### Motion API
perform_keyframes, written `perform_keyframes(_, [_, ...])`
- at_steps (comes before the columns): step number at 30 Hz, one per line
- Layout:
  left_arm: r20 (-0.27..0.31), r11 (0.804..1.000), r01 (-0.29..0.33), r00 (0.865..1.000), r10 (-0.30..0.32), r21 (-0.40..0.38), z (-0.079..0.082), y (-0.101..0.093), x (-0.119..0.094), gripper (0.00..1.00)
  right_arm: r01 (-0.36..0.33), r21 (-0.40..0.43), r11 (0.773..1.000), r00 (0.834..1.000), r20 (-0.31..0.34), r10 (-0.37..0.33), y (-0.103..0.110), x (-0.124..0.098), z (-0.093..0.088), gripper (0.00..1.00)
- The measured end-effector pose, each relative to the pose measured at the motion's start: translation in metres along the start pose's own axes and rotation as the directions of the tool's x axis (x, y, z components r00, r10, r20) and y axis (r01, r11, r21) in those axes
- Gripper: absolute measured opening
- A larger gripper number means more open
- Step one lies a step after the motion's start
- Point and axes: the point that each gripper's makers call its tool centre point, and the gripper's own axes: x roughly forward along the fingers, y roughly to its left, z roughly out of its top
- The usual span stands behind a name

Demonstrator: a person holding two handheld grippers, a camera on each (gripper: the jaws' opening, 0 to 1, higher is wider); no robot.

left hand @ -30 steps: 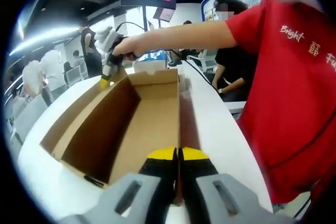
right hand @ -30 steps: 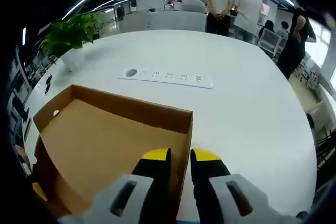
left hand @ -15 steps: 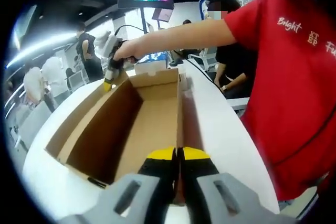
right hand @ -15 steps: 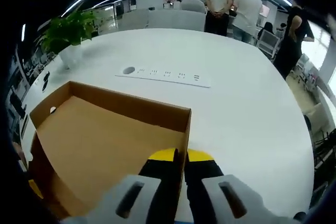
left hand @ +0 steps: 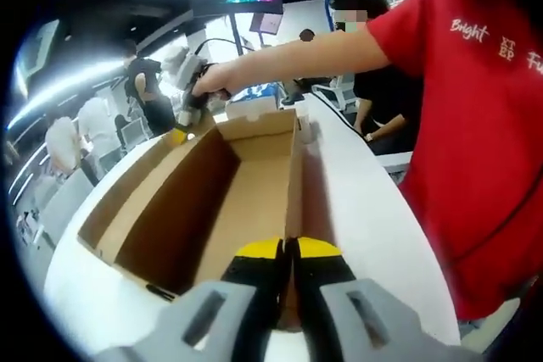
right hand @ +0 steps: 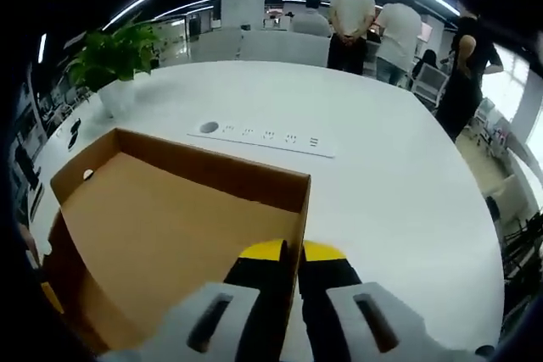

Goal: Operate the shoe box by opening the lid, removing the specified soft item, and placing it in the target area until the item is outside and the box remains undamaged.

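A brown cardboard shoe box (left hand: pixel 204 201) lies open on the white table, and the inside that shows is bare cardboard. My left gripper (left hand: pixel 284 250) is shut on the top edge of the box's long right wall, at its near end. In the left gripper view, a hand holds my right gripper (left hand: pixel 180 131) at the far left corner of the box. In the right gripper view, the right gripper (right hand: pixel 288 252) is shut on the box (right hand: pixel 161 226) wall edge next to a corner. A small round hole (right hand: pixel 87 175) shows in the far end wall.
The box rests on a round white table (right hand: pixel 399 201) with an inset power strip (right hand: pixel 263 136). A potted plant (right hand: pixel 114 57) stands at the table's far left. A person in a red shirt (left hand: pixel 475 125) stands close on the right. Other people stand behind (right hand: pixel 356 19).
The right gripper's jaws, slightly apart around the box wall one second ago, have closed on it. The left gripper stays shut on its wall. Both views have shifted only slightly.
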Motion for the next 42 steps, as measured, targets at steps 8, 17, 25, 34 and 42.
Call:
perform_keyframes(8, [-0.003, 0.999, -0.036, 0.999, 0.036, 0.008, -0.004, 0.006, -0.001, 0.05, 0.037, -0.035, 0.999, 0.994, 0.101, -0.033, -0.003, -0.009, 0.016, 0.04])
perform_keyframes(17, [0.005, 0.999, -0.043, 0.999, 0.043, -0.017, -0.003, 0.007, 0.000, 0.06, 0.090, -0.025, 0.996, 0.976, 0.203, -0.083, -0.004, -0.024, 0.024, 0.03])
perform_keyframes(25, [-0.003, 0.999, -0.045, 0.999, 0.045, -0.014, -0.004, 0.005, 0.000, 0.07, 0.125, -0.044, 0.991, 0.947, 0.303, -0.106, -0.005, -0.043, 0.028, 0.04])
perform_keyframes(34, [-0.016, 0.997, -0.075, 0.997, 0.075, -0.016, -0.005, 0.012, -0.001, 0.09, 0.124, -0.040, 0.992, 0.922, 0.373, -0.100, -0.004, -0.056, 0.042, 0.03])
perform_keyframes(42, [-0.009, 0.996, -0.073, 0.997, 0.073, -0.043, -0.006, 0.013, -0.002, 0.09, 0.130, -0.035, 0.991, 0.903, 0.418, -0.103, 0.003, -0.075, 0.040, 0.02])
